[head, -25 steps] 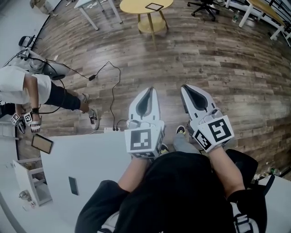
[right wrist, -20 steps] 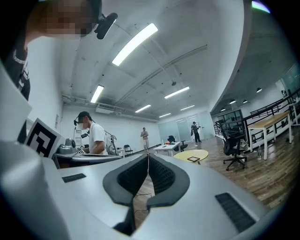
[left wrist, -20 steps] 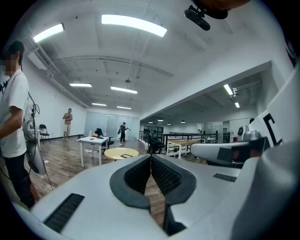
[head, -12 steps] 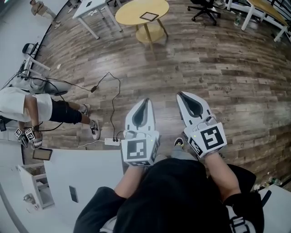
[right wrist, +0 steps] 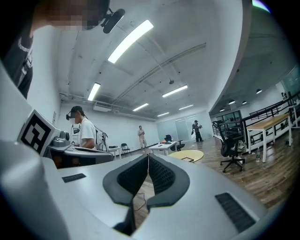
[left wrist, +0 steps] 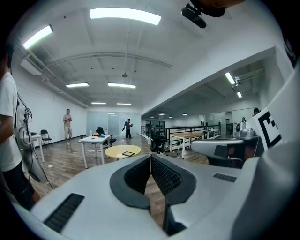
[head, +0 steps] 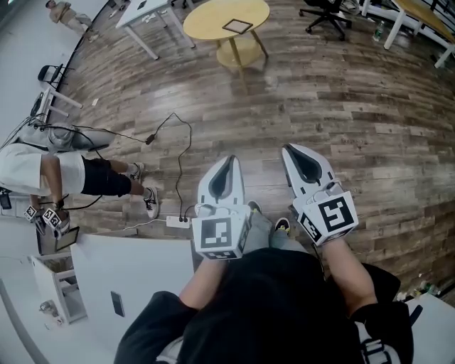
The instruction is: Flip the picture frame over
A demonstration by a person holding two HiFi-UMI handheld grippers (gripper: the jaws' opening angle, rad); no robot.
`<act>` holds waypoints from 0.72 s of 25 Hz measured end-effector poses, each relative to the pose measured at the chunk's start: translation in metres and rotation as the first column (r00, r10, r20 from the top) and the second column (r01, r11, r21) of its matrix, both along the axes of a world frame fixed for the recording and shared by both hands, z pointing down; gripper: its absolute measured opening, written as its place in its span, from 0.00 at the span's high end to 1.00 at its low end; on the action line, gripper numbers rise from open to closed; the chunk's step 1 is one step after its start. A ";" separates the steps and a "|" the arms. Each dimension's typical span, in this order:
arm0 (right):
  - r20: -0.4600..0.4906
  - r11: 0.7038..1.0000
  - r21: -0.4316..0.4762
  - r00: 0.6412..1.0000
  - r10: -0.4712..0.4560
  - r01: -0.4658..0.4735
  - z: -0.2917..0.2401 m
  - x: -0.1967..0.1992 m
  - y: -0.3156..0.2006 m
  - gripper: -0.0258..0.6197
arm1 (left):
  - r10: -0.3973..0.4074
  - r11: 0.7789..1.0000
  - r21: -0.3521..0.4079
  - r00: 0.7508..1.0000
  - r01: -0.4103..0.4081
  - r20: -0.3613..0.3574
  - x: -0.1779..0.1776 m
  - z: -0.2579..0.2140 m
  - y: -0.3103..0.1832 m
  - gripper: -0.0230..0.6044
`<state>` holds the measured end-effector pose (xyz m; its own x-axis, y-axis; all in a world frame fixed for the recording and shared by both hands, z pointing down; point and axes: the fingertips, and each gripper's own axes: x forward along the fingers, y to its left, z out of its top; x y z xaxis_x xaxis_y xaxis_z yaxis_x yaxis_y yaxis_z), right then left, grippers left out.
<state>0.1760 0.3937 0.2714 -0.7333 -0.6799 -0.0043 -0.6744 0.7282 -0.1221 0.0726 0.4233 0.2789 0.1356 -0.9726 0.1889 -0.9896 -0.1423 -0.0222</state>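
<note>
Over the floor (head: 355,106), left gripper (head: 229,160) and right gripper (head: 291,149) were held pressed together, empty; picture frame (head: 238,26) was seen on yellow table (head: 206,20).

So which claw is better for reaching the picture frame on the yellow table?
Left, just barely. The left claw and right claw are both shut and far from the picture frame on the yellow table; the left lines up closer.

Your left gripper (head: 229,159) and right gripper (head: 291,148): pale grey shells, black pads, cubes patterned with black-and-white squares. Floor (head: 370,121): brown planks streaked with grey. Round table (head: 206,18): yellow. Picture frame (head: 239,26): dark border, pale centre. Near table (head: 142,263): white. Cable (head: 178,163): black. Your top (head: 270,313): black.
</note>
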 end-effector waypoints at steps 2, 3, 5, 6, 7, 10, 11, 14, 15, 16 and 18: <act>0.001 1.000 0.001 1.000 0.008 -0.008 0.000 -0.006 -0.010 0.93 | 0.009 1.000 0.001 1.000 -0.009 -0.004 -0.005 0.002 -0.011 0.93; -0.001 1.000 -0.001 1.000 0.012 -0.012 0.001 -0.009 -0.014 0.93 | 0.015 1.000 0.000 1.000 -0.015 -0.007 -0.008 0.003 -0.016 0.93; -0.010 1.000 -0.001 1.000 0.019 -0.019 0.003 -0.017 -0.020 0.93 | 0.029 1.000 0.005 1.000 -0.029 -0.012 -0.014 0.004 -0.025 0.93; -0.012 1.000 0.001 1.000 0.023 -0.023 0.003 -0.022 -0.024 0.93 | 0.036 0.999 0.010 0.999 -0.036 -0.012 -0.018 0.003 -0.030 0.93; -0.012 1.000 0.004 1.000 0.026 -0.026 0.002 -0.027 -0.028 0.93 | 0.043 0.999 0.015 0.999 -0.043 -0.014 -0.022 0.002 -0.036 0.93; -0.017 0.999 0.014 0.999 0.032 -0.032 -0.003 -0.046 -0.046 0.93 | 0.057 0.998 0.020 0.998 -0.056 -0.031 -0.038 0.000 -0.053 0.93; -0.023 0.999 0.018 0.999 0.031 -0.031 -0.004 -0.054 -0.051 0.93 | 0.058 0.998 0.020 0.998 -0.057 -0.036 -0.046 0.000 -0.058 0.93; -0.032 1.000 0.021 0.999 0.023 -0.022 -0.005 -0.079 -0.063 0.93 | 0.059 0.998 0.030 0.997 -0.058 -0.044 -0.067 -0.001 -0.071 0.93; -0.032 1.000 0.018 0.999 0.020 -0.019 -0.004 -0.087 -0.067 0.93 | 0.060 0.998 0.035 0.997 -0.059 -0.044 -0.074 -0.001 -0.074 0.93; -0.034 1.000 0.015 0.999 0.016 -0.016 -0.003 -0.095 -0.069 0.93 | 0.061 0.997 0.039 0.997 -0.059 -0.046 -0.081 -0.002 -0.077 0.93; -0.043 1.000 0.018 0.999 0.006 -0.005 -0.003 -0.113 -0.074 0.93 | 0.058 0.997 0.046 0.997 -0.055 -0.055 -0.096 -0.003 -0.082 0.93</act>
<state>0.0634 0.3197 0.2687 -0.7295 -0.6838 0.0157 -0.6826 0.7264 -0.0799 -0.0235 0.3417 0.2763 0.1996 -0.9704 0.1359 -0.9799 -0.1979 0.0257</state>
